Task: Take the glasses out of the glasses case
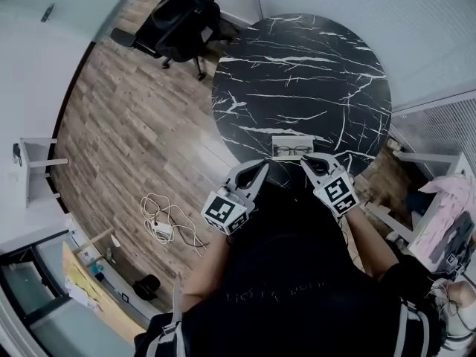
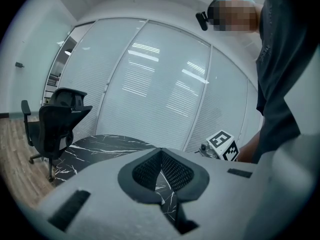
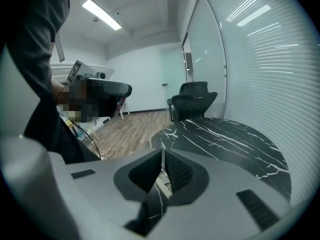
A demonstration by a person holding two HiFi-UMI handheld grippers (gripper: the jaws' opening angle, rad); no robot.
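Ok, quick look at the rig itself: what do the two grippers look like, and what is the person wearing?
Both the left gripper and right gripper have light grey moulded bodies, with dark mesh-textured pads inside the jaws. Each carries a cube with black-and-white square markers. No cables show on them. The person wears a dark top.

Black office chair [image 1: 182, 17]; marble table [image 1: 297, 80]

glasses case [image 1: 291, 149] on table [image 1: 312, 73] near edge | chair [image 1: 182, 17] beyond table | cable [image 1: 167, 222] on floor left
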